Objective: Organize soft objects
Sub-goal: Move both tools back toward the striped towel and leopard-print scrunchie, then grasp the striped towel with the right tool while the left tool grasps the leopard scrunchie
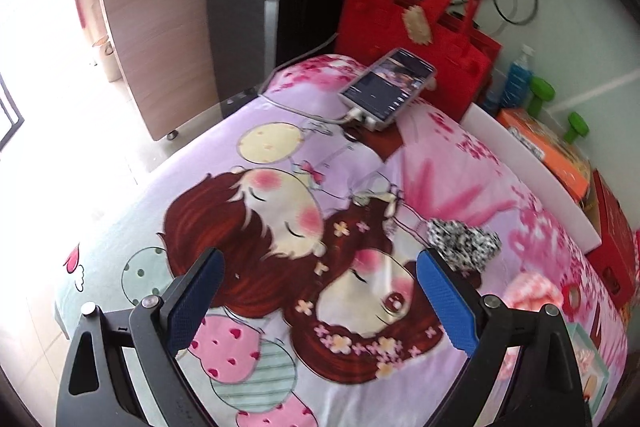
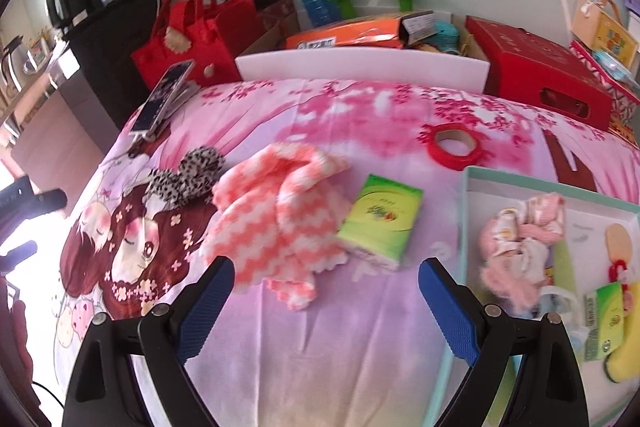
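A pink-and-white zigzag cloth [image 2: 280,211] lies crumpled on the bed, just ahead of my right gripper [image 2: 326,283], which is open and empty. A black-and-white spotted scrunchie [image 2: 186,177] lies left of the cloth; it also shows in the left wrist view [image 1: 464,241], just beyond the right fingertip of my left gripper [image 1: 318,275], which is open and empty above the cartoon bedspread. A green tissue pack [image 2: 380,221] lies right of the cloth. A mint-rimmed box [image 2: 466,211] at the right holds pink soft items [image 2: 520,239].
A phone [image 1: 388,85] on a cable rests at the bed's far end by a red felt bag [image 1: 404,27]. A red tape roll [image 2: 454,145] lies on the bed. Red and orange boxes [image 2: 540,67], a bottle and green dumbbells stand behind a white board [image 2: 360,69].
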